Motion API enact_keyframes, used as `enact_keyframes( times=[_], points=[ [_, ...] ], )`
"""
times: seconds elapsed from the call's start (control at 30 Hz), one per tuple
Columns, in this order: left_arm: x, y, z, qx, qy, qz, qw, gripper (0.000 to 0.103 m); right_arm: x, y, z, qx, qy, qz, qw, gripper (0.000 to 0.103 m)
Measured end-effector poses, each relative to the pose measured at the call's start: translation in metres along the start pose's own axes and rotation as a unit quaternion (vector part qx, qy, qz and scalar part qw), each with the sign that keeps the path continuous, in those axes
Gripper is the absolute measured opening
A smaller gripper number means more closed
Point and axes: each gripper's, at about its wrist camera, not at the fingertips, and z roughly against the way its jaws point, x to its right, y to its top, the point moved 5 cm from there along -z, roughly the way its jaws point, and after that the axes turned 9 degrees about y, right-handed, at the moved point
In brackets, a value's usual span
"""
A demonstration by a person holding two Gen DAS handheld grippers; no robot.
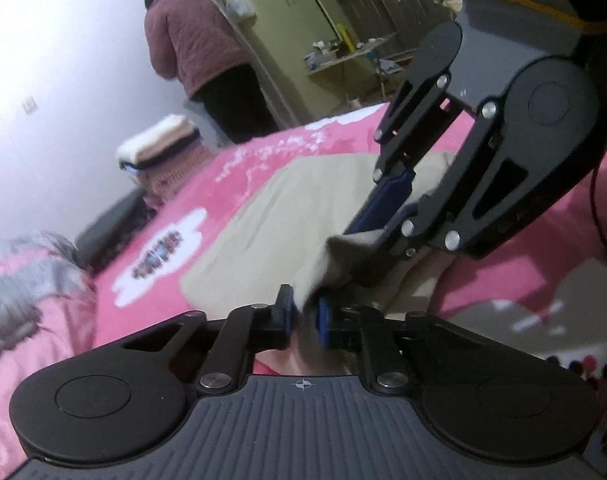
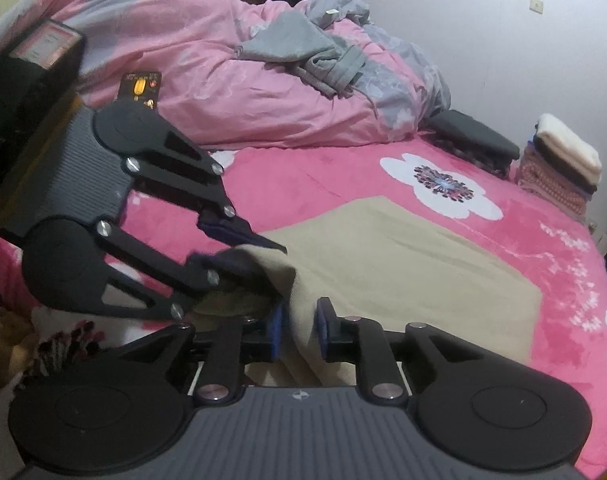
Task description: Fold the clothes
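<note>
While a beige garment (image 2: 403, 264) lies on the pink bed (image 2: 303, 176), both the left gripper (image 1: 303, 316) and right gripper (image 2: 299, 330) fingers pinch its near corner.

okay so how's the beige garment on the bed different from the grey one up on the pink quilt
The beige garment lies spread mostly flat on the pink sheet; the grey garment sits crumpled in a heap on the quilt.
The beige garment's near edge sits between the pads of the left gripper and the right gripper; the grey garment is touched by neither.
The beige garment shows as a broad smooth sheet, the grey garment as a bunch of folds.
Both are plain, unpatterned cloth.
</note>
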Motion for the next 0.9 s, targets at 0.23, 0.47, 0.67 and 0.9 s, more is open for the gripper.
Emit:
enact_keyframes(
  times=[0.23,0.47,0.67,0.9],
  points=[
    [0.018,-0.017,0.002,0.006,0.019,-0.071,0.9973,0.011,-0.02,-0.014,-0.003,-0.017,-0.043,0.065,0.997,0.008],
    [0.028,-0.027,0.007,0.041,0.024,-0.123,0.9912,0.011,-0.018,-0.031,0.012,-0.034,-0.052,0.034,0.997,0.008],
    [0.026,-0.033,0.013,0.05,0.007,-0.128,0.9905,0.011,-0.006,-0.052,0.023,-0.086,-0.032,-0.031,0.995,0.008],
    [0.027,-0.034,0.011,0.048,-0.003,-0.133,0.99,0.011,0.04,-0.028,0.071,0.033,-0.042,-0.184,0.981,0.008]
  ],
)
